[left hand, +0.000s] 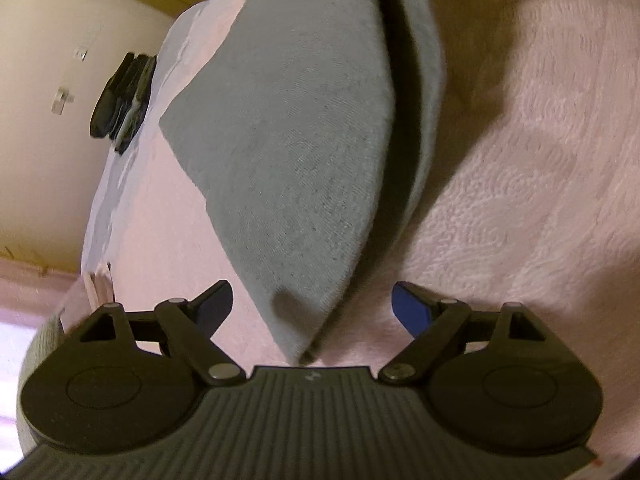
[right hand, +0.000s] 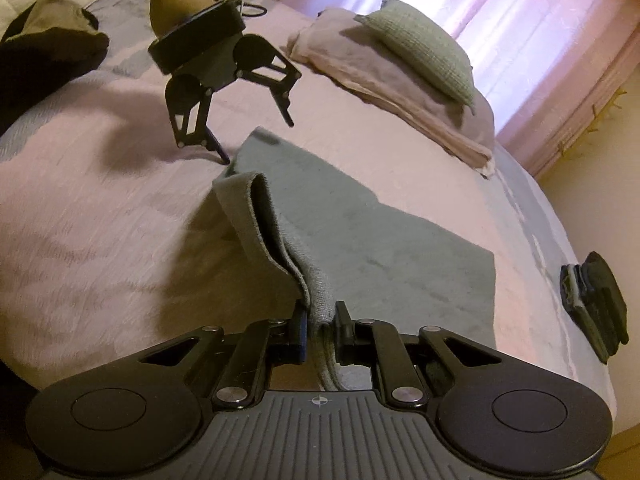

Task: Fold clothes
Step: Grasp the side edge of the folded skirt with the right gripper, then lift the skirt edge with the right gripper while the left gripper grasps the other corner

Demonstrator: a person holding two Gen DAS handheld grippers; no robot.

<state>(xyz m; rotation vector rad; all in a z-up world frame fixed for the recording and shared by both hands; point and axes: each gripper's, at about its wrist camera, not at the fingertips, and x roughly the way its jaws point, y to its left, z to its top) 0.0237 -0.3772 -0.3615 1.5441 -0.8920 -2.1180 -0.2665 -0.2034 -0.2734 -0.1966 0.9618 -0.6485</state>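
**Grey cloth mid-fold on the bed**

The grey cloth (right hand: 360,232) lay on the pink bed (right hand: 100,220), long axis running between both tools. Right tool (right hand: 320,320) was clamped on its lifted folded edge; left tool (right hand: 256,140) hung spread apart over the far corner. Pillow (right hand: 420,48) beyond, dark folded stack (right hand: 596,304) near the bed's edge.

We see the garment (right hand: 360,232) on the bed (right hand: 100,220), pillow (right hand: 420,48) far behind it, folded stack (right hand: 596,304) at the right edge, left gripper (right hand: 256,136) beside its far corner.

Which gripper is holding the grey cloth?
The right gripper: its jaws pinch the grey cloth. The left gripper hangs open above the bed, holding nothing.
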